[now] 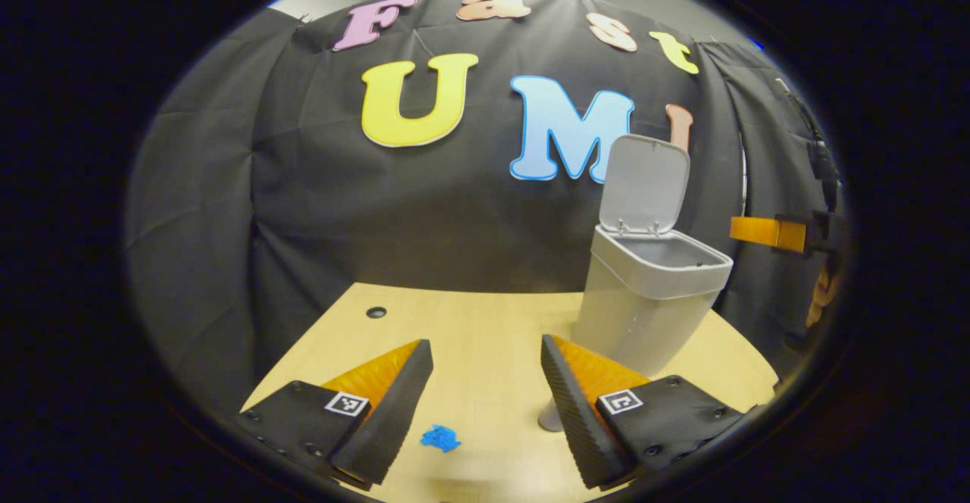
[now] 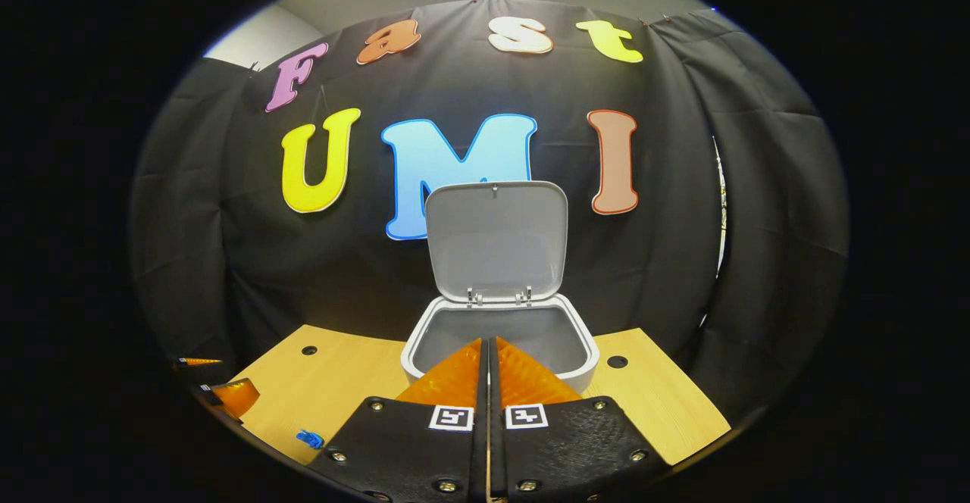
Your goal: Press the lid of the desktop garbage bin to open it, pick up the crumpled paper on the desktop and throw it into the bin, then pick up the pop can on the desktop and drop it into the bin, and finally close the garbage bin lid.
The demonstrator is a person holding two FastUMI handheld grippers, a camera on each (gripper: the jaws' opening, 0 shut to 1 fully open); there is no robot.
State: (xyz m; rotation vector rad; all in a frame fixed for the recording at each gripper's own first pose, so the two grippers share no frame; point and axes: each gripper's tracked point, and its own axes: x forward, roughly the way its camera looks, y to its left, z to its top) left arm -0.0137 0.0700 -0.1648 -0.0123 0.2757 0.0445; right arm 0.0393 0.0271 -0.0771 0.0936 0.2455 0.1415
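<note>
Grey bin [image 2: 500,336] sits centre frame in right gripper view, lid [image 2: 496,239] up and open. Right gripper [image 2: 488,351] fingers together w/ nothing between, just in front of bin rim. In left gripper view, left gripper [image 1: 485,382] fingers apart over wood table [image 1: 470,329], bin at right; blue mark [image 1: 440,438] bottom centre.

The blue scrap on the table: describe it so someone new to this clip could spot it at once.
Start at the wooden table, where the grey bin stands with its lid up. In the left gripper view, look at the near part of the table, between the open left gripper's fingers. The blue scrap lies there, small, crumpled and the one bright blue thing on the pale wood.
</note>
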